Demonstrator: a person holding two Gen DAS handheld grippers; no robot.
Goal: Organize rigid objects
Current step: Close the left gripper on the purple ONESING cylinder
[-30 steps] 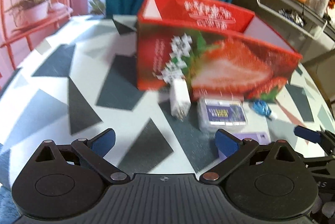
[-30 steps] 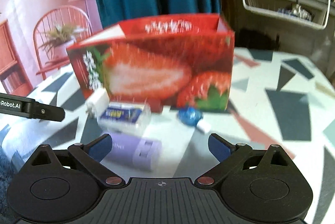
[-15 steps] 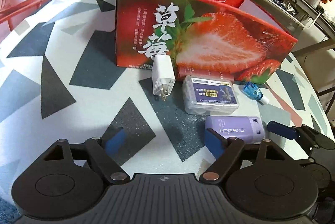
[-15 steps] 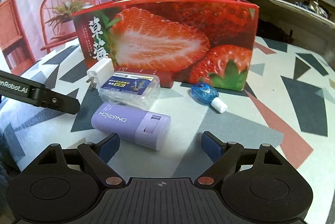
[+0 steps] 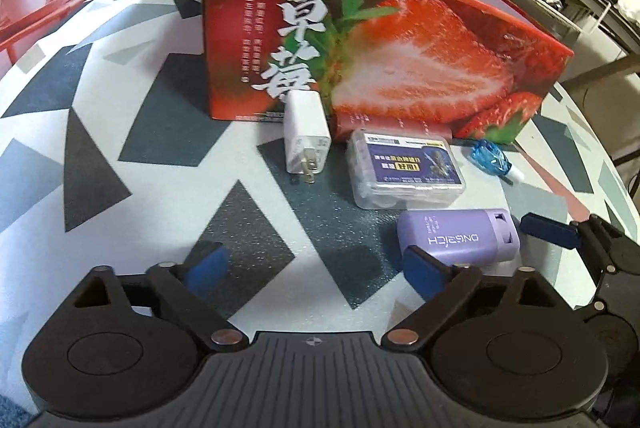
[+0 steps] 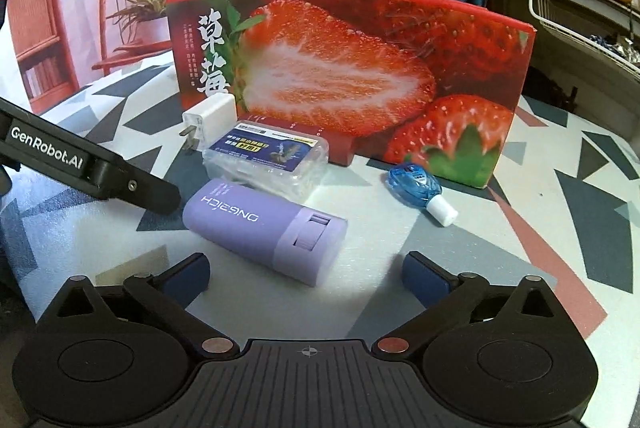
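A red strawberry box (image 5: 400, 67) (image 6: 360, 75) stands open-topped on the table. In front of it lie a white charger plug (image 5: 304, 131) (image 6: 208, 119), a clear plastic case (image 5: 404, 171) (image 6: 268, 155), a purple case (image 5: 460, 238) (image 6: 260, 224) and a blue correction tape (image 5: 490, 155) (image 6: 416, 187). My left gripper (image 5: 314, 268) hovers over bare table, its jaws opening with nothing between them. My right gripper (image 6: 307, 278) has its jaws opening too; the purple case's near end reaches between its fingertips, untouched.
A dark red flat box (image 6: 312, 139) lies between the clear case and the strawberry box. The patterned round table (image 5: 120, 147) drops off to the right. A wire rack (image 6: 580, 19) and cluttered shelf stand behind at the right. One left gripper finger (image 6: 120, 179) crosses the right wrist view.
Both grippers have sunk a little toward the table and the items look nearer. Each pair of jaws narrowed and then spread wide again. The items have stayed in place.
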